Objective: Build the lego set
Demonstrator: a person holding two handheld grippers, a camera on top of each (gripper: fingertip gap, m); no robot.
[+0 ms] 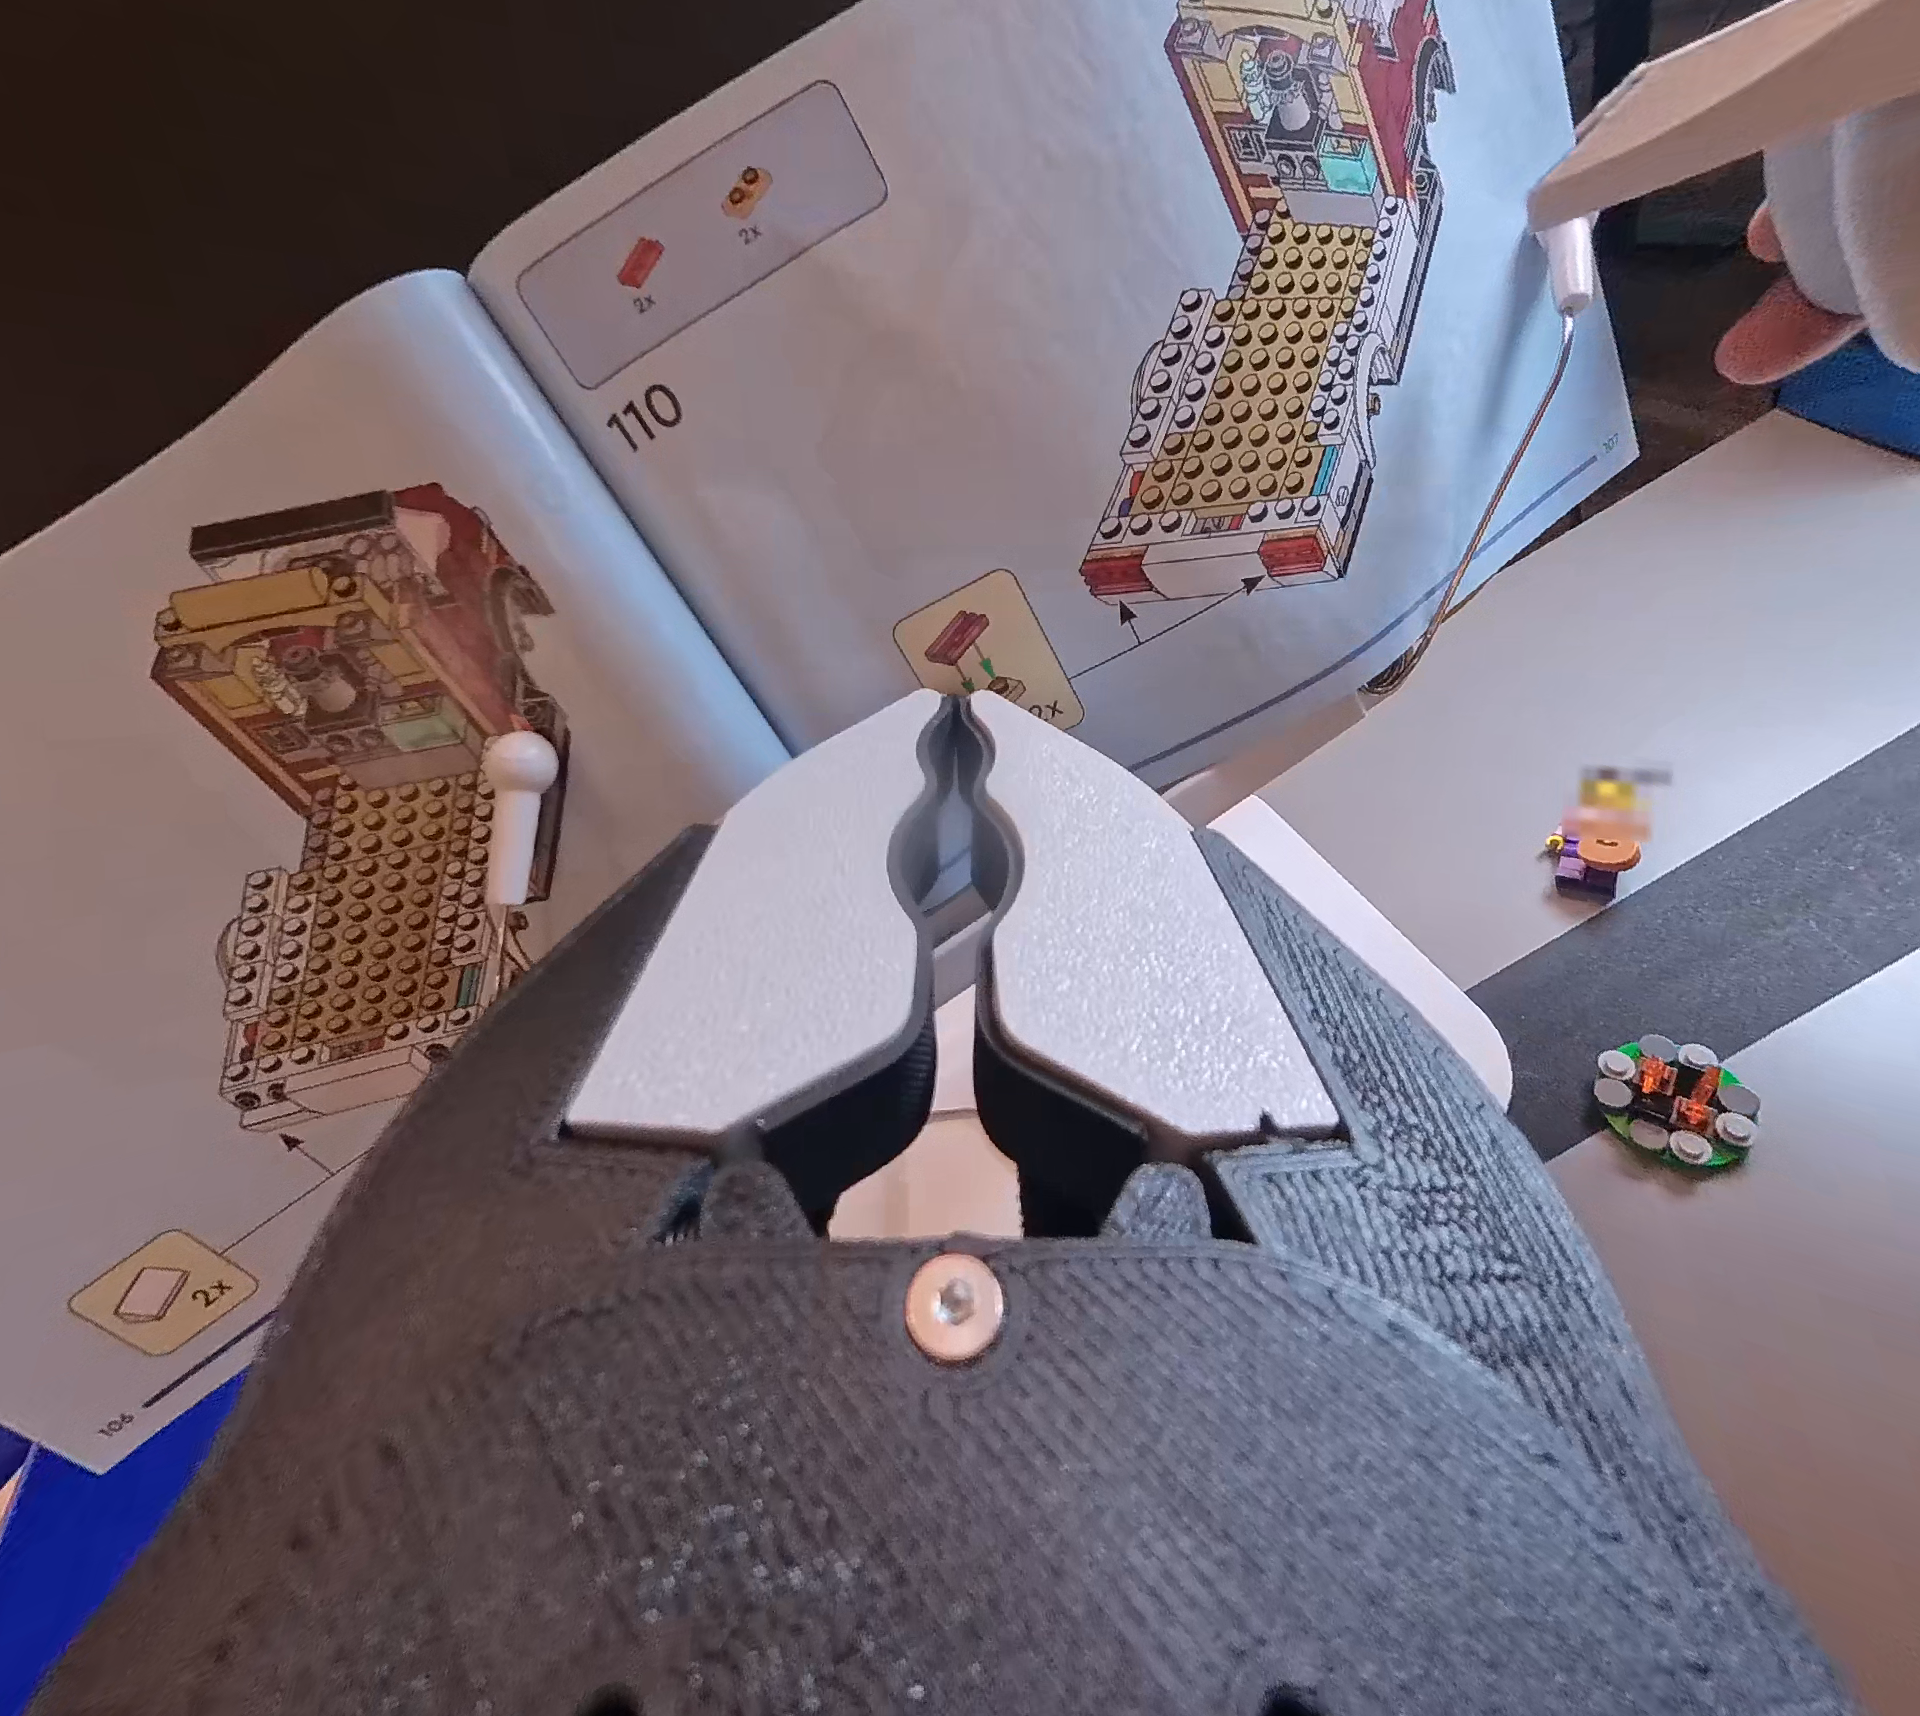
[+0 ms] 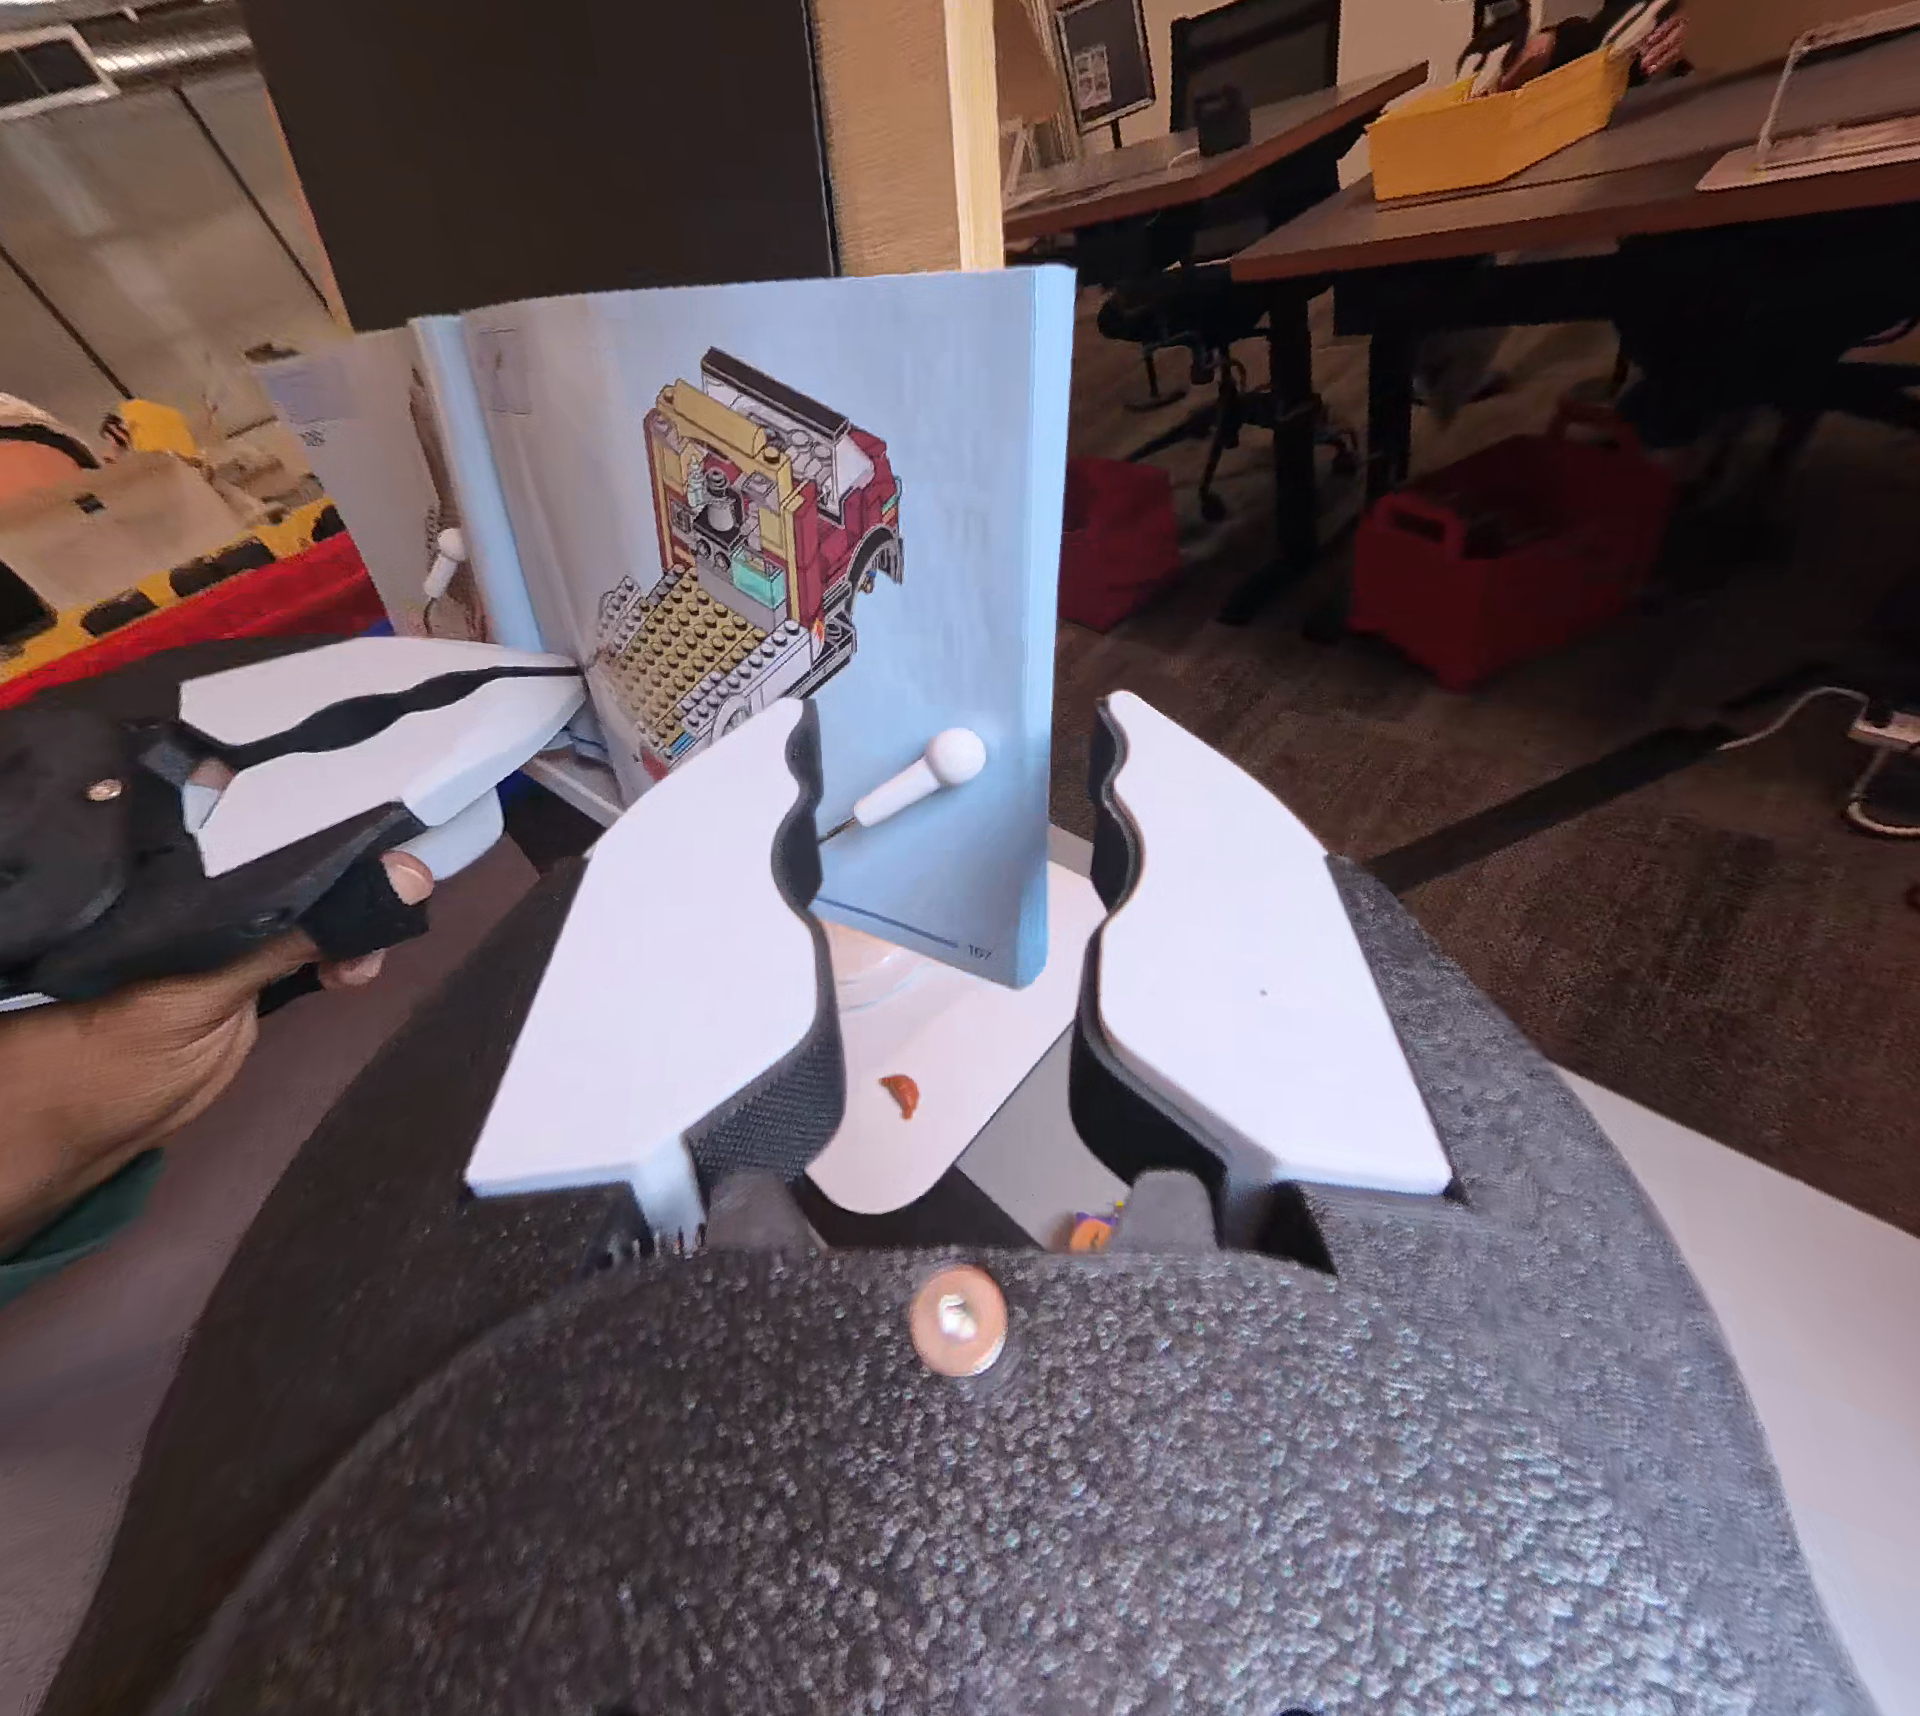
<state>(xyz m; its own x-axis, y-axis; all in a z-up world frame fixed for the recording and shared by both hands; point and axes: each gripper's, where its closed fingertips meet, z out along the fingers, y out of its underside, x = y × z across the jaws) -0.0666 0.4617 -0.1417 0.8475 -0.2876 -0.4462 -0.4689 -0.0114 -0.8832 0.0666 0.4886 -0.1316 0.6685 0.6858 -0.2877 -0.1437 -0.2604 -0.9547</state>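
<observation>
Beside booklet (image 1: 935, 336), left gripper (image 1: 958, 705) clamps page, right gripper (image 2: 951, 710) apart, campfire piece (image 1: 1675, 1116) left-only.

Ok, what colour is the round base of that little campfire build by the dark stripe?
Green, ringed with grey studs around orange flame pieces; the campfire build shows best in the left wrist view.

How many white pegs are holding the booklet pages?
2. One white peg lies against the left page of the booklet. The other peg sits at the right page's outer edge, on a wire. More could be hidden behind the pages.
</observation>
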